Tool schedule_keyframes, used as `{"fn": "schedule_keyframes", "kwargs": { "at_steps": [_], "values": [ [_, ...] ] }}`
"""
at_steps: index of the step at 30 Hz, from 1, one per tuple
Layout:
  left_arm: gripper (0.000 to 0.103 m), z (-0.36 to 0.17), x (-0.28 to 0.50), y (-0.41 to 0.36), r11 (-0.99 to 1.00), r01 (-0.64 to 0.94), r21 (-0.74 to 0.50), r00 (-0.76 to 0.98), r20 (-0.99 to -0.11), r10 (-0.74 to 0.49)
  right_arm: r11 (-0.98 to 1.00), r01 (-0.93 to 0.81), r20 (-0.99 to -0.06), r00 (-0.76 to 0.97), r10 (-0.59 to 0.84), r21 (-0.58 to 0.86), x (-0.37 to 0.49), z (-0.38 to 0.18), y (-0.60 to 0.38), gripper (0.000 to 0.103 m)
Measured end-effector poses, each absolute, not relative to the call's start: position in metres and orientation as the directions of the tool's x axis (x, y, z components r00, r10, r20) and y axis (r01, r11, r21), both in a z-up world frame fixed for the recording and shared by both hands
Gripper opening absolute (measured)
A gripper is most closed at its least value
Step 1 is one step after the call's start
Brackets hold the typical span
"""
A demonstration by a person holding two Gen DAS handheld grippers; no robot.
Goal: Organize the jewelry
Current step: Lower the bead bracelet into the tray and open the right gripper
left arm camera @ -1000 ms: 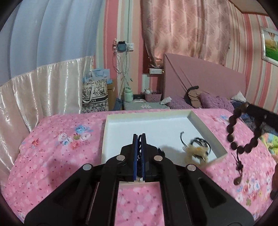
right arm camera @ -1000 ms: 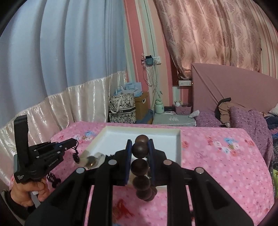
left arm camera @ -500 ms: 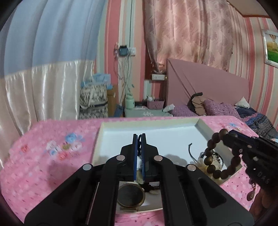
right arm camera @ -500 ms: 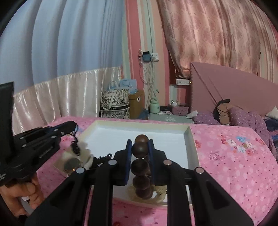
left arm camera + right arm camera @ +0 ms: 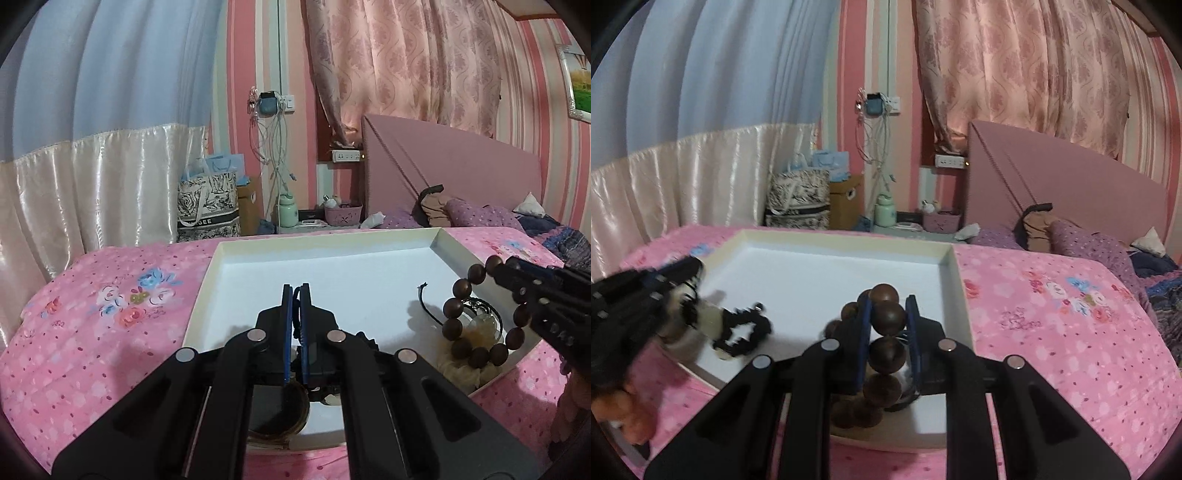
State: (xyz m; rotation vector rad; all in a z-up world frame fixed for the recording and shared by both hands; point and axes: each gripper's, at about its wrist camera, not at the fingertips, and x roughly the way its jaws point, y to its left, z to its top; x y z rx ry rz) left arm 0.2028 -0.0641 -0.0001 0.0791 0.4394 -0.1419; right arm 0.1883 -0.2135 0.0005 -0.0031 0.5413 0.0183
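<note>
Right wrist: right gripper (image 5: 888, 314) clamps dark brown bead bracelet (image 5: 888, 314); left gripper (image 5: 294, 295) pinches black cord (image 5: 294, 295)

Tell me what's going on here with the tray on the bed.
A person is sorting jewelry into a white tray on a pink bedspread, a handheld tool in each hand. The right tool is clamped on a brown bead bracelet, held over the tray's right side. The left tool is shut on a thin dark cord, with a round watch under it. Another dark cord piece already lies in the tray.
</note>
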Motion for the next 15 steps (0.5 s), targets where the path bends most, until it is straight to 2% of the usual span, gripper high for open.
{"fn": "schedule_keyframes", "kwargs": {
  "at_steps": [15],
  "values": [
    [0.001,-0.0047,0.2121,-0.0690,0.986,0.160,0.054,0.871,-0.477,-0.115,0.999,-0.043,-0.550,0.834,0.043,0.012,0.1969,-0.0055,-0.2141,0.018]
  ]
}}
